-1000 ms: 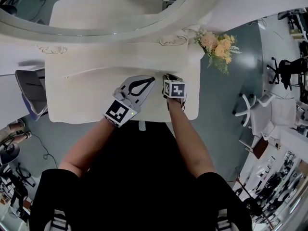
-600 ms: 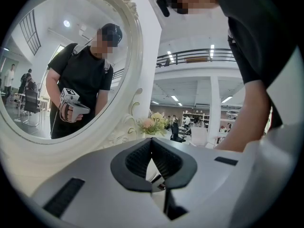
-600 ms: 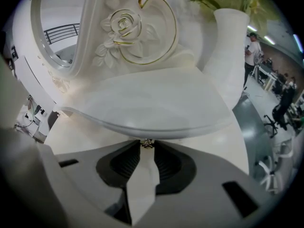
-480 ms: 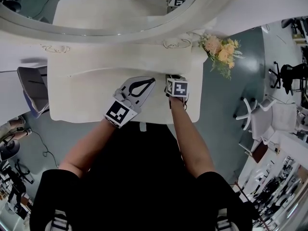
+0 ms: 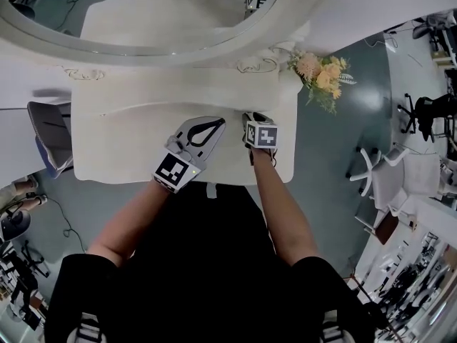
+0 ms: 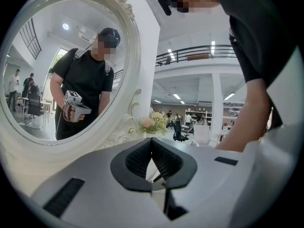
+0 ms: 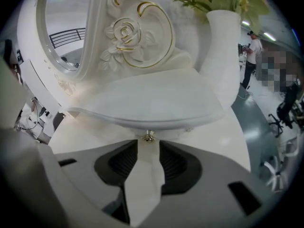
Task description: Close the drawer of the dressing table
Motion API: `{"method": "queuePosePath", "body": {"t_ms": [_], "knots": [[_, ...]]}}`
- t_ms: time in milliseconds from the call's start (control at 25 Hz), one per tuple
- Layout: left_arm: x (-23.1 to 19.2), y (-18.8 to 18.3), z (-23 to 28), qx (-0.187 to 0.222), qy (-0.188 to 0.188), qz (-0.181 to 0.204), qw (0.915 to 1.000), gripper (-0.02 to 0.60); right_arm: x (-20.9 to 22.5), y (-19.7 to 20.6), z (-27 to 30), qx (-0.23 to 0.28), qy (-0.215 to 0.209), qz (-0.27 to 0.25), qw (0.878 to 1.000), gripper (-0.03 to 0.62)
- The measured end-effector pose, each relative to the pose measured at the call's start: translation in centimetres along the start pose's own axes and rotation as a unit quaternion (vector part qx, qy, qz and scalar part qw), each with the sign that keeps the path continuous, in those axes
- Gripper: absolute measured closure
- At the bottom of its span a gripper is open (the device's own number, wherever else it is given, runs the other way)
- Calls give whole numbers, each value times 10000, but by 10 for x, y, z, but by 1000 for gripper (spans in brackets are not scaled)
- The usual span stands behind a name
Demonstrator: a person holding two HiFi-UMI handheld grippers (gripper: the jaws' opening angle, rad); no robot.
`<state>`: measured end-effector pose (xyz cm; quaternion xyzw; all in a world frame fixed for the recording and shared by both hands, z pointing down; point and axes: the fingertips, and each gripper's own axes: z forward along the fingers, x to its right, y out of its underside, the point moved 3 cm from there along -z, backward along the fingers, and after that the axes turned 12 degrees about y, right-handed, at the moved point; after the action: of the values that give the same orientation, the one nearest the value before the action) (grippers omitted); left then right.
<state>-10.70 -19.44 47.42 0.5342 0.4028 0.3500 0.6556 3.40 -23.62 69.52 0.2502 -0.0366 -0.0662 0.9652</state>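
The white dressing table [image 5: 114, 148] carries a raised back shelf [image 5: 178, 91] below the oval mirror [image 5: 143, 13]. In the right gripper view a small gold drawer knob [image 7: 148, 137] sits under the shelf's overhanging lip [image 7: 142, 110]. The drawer front behind it is mostly hidden. My right gripper [image 7: 148, 144] points steeply down at the knob and its jaws are opening. The knob stands at their tips with a gap on each side. From the head view only its marker cube [image 5: 259, 134] shows. My left gripper [image 5: 220, 122] hovers over the tabletop beside it, shut and empty [image 6: 151, 139].
A white vase of peach and yellow flowers [image 5: 321, 70] stands at the table's back right corner [image 7: 223, 56]. A grey chair [image 5: 46, 138] is at the table's left, and white office chairs [image 5: 371, 163] stand on the floor to the right. The mirror reflects the person.
Both grippers stay where they were over the tabletop. Only the head view shifts slightly.
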Motion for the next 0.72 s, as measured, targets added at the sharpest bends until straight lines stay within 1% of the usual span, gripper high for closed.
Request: {"method": "queuePosePath", "body": {"t_ms": [160,280,360,440,560,720], "knots": [[10,-1,3,-60,-38,63,10000,586,6,4,-15,149,10,-46,9999,465],[18,-1,5,-102,-79,89,9999,586,11,4,-29,308,-63,1,9995,465],[25,-3,6,-94,-88,113,9999,586,11,0,-42,517,-219,50,9984,465],[31,-6,6,-92,-106,146,9998,586,6,-6,-57,827,-485,53,9954,465],[38,-8,5,-99,-172,171,9997,586,-3,-18,-88,1427,-920,-58,9855,465],[45,-17,4,-95,-258,224,9994,586,-16,-37,-141,2265,-1413,-261,9633,467]]}}
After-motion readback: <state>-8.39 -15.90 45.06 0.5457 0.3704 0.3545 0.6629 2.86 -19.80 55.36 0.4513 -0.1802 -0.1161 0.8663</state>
